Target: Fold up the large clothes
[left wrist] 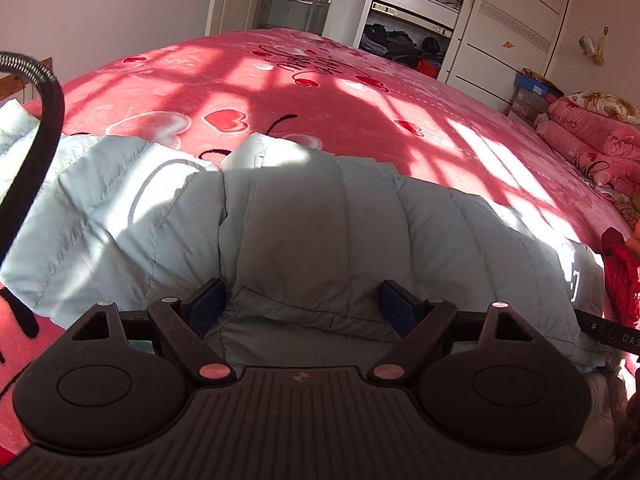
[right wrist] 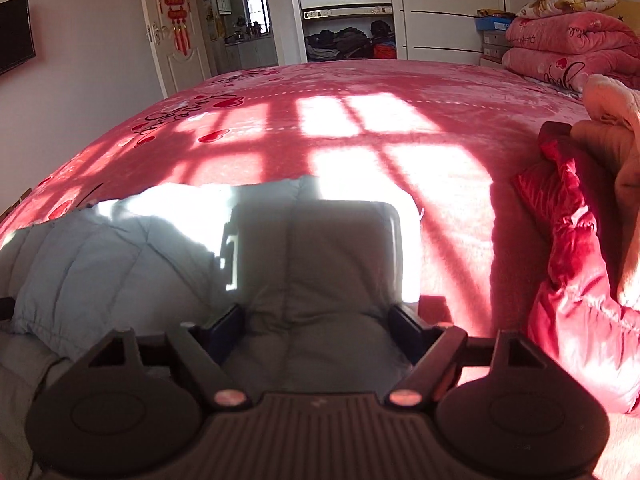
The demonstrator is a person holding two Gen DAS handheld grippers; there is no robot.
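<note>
Pink fleece with red hearts covers the bed, which fills the middle of both views, and on its near edge, across the lower half of each frame, a pale blue quilted jacket is spread. Stitched channels run across its puffy panels, a rounded flap stands up at centre frame in the left view, and a doubled edge can be seen lower centre, so a first fold is judged to be in place. A red coat is heaped at the right of the right view, just beside the jacket's end. The left gripper is seen with its jaws spread wide, a bulge of fabric lying between the pads but not pinched; the right gripper is likewise spread, fabric between its fingers and nothing clamped. Several risks are judged from here: slick padded fabric may slip out if only the top layer is caught, trapped air may spring the fold back open, uneven closing of the two grippers may skew the crease, and the red coat may be snagged if the right end is swung outward.
</note>
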